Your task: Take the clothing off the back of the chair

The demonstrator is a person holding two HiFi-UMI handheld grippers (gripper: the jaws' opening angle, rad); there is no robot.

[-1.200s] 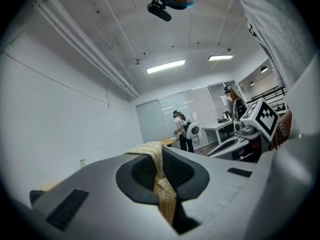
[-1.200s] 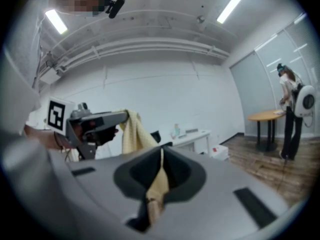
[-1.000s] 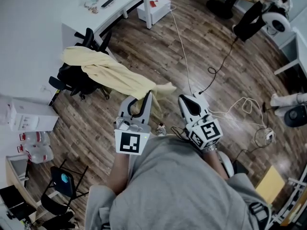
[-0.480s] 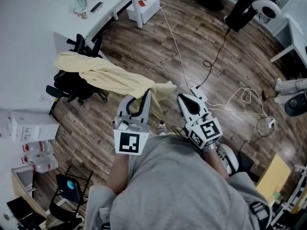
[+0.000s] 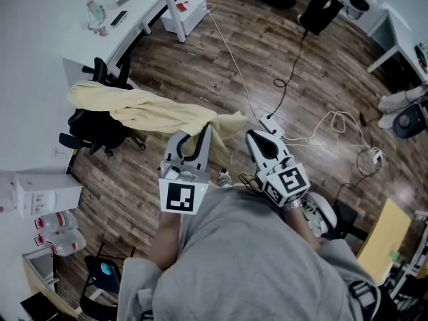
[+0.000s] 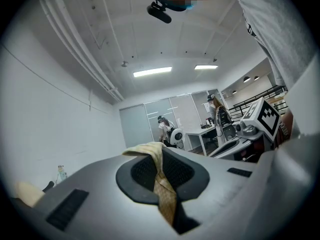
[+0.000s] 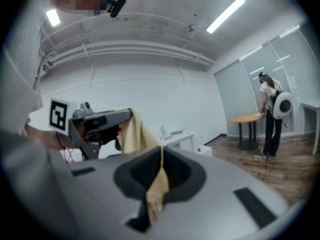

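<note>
A pale yellow garment [image 5: 144,110] stretches from the back of a black office chair [image 5: 93,127] toward me. Its far part still lies over the chair back. My left gripper [image 5: 206,129] is shut on the near edge of the garment; in the left gripper view the cloth [image 6: 162,184] is pinched between the jaws. My right gripper [image 5: 251,138] is shut on the same edge a little to the right, and the cloth [image 7: 159,181] runs between its jaws in the right gripper view. The left gripper [image 7: 97,121] with the draped fabric shows there too.
A white desk [image 5: 127,12] stands behind the chair, with a white box [image 5: 182,13] on the floor beside it. Cables [image 5: 287,85] trail over the wooden floor to the right. A white carton [image 5: 43,191] and bottles [image 5: 57,229] sit at the left. People stand at far desks [image 7: 272,114].
Both grippers have drawn back from the chair with the garment's edge held. The chair and desk sit farther up and left in the head view, and the cloth is pulled out longer.
</note>
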